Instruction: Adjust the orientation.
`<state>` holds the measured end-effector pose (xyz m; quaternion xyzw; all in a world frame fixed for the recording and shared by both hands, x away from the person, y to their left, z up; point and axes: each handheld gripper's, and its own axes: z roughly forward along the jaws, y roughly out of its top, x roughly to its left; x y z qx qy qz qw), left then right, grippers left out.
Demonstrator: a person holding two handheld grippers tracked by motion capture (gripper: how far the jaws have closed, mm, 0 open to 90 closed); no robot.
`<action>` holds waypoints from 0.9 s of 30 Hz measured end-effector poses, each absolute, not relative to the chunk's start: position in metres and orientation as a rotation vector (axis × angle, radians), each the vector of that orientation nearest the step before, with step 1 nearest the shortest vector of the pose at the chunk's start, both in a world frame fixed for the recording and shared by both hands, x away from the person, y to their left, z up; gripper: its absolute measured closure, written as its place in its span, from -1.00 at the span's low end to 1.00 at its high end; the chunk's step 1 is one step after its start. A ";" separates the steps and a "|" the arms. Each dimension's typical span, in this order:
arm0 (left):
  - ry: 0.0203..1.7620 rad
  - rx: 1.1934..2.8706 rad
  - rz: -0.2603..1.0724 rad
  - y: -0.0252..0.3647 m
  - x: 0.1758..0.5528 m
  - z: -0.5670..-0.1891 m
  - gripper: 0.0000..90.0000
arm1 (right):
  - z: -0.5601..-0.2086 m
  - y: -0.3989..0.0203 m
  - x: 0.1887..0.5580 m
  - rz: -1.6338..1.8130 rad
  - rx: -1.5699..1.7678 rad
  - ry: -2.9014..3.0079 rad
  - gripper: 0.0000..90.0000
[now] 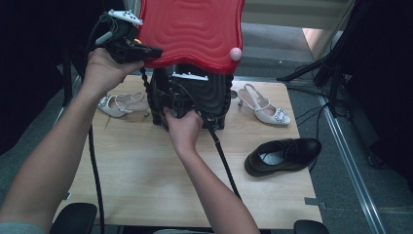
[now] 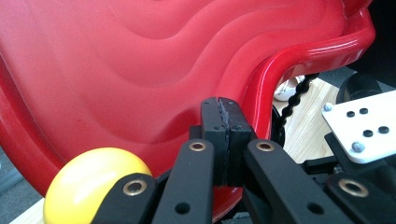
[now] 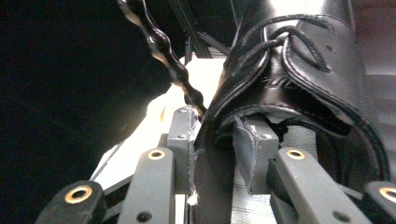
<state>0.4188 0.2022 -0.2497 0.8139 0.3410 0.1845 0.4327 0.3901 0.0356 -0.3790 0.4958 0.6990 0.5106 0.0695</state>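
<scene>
left gripper: clamped on glossy red wavy plastic lid | right gripper: apart, black leather lace-up shoe's collar between

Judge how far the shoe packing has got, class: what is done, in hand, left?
Done: the left gripper holds the red lid up off the black bin. In hand: the right gripper loosely straddles one black lace-up shoe at its collar, by the bin. Left: the other black shoe and two white slingback heels lie on the table.
</scene>
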 end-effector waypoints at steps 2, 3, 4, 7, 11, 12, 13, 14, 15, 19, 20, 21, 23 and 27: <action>0.848 2.029 0.460 0.202 0.419 -0.250 1.00 | -0.378 0.034 0.389 1.538 1.501 2.106 0.56; 0.850 2.026 0.459 0.202 0.419 -0.250 1.00 | -0.378 0.033 0.388 1.540 1.495 2.110 0.55; 0.850 2.026 0.460 0.202 0.419 -0.250 1.00 | -0.377 0.033 0.387 1.538 1.500 2.114 0.54; 0.852 2.026 0.460 0.202 0.419 -0.250 1.00 | -0.375 0.031 0.385 1.543 1.496 2.138 0.52; 0.853 2.028 0.464 0.202 0.419 -0.250 1.00 | -0.372 0.029 0.382 1.543 1.487 2.156 0.51; 0.853 2.029 0.464 0.202 0.419 -0.250 1.00 | -0.372 0.028 0.381 1.543 1.484 2.162 0.51; 0.853 2.030 0.465 0.202 0.419 -0.250 1.00 | -0.372 0.028 0.381 1.535 1.483 2.164 0.51; 0.853 2.029 0.465 0.202 0.419 -0.250 1.00 | -0.372 0.027 0.381 1.535 1.483 2.169 0.51; 0.853 2.029 0.465 0.202 0.419 -0.250 1.00 | -0.372 0.026 0.381 1.538 1.489 2.173 0.51; 0.852 2.030 0.467 0.202 0.419 -0.250 1.00 | -0.370 0.021 0.376 1.536 1.477 2.190 0.53; 0.854 2.030 0.467 0.202 0.419 -0.250 1.00 | -0.370 0.020 0.375 1.542 1.471 2.191 0.53; 0.853 2.032 0.466 0.202 0.419 -0.250 1.00 | -0.369 0.019 0.374 1.544 1.477 2.191 0.54; 0.855 2.030 0.470 0.202 0.419 -0.250 1.00 | -0.368 0.016 0.373 1.546 1.472 2.198 0.54; 0.855 2.032 0.469 0.202 0.419 -0.250 1.00 | -0.368 0.005 0.363 1.545 1.462 2.212 0.59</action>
